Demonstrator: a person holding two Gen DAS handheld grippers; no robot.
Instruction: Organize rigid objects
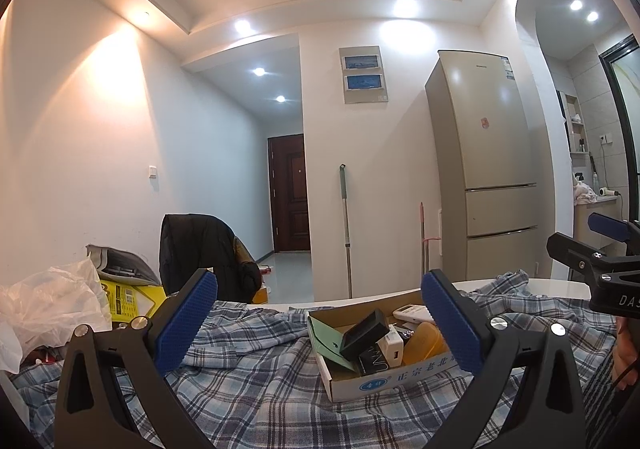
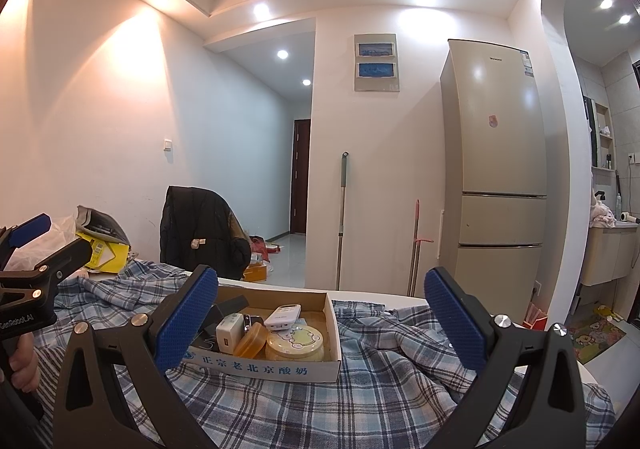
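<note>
Two hand-held tools hover over a counter (image 1: 560,285) draped in a blue plaid cloth (image 2: 360,401), both with their blue-padded fingers spread wide and holding nothing. A shallow cardboard box (image 2: 264,363) sits on the cloth just ahead of them, its long side running left to right. It lies right of centre before the left tool (image 1: 320,325) and left of centre before the right tool (image 2: 320,323), so it rests between the two, about equally near each. Inside are a white remote (image 2: 283,316), a white charger (image 2: 229,333), an amber disc-shaped case (image 2: 251,339), a round cream tin (image 2: 295,343), a tilted black box (image 1: 364,333) and a pale green pouch (image 1: 326,337). The items look hard-sided and loosely piled; the next grasp likely means reaching forward and down into the box.
</note>
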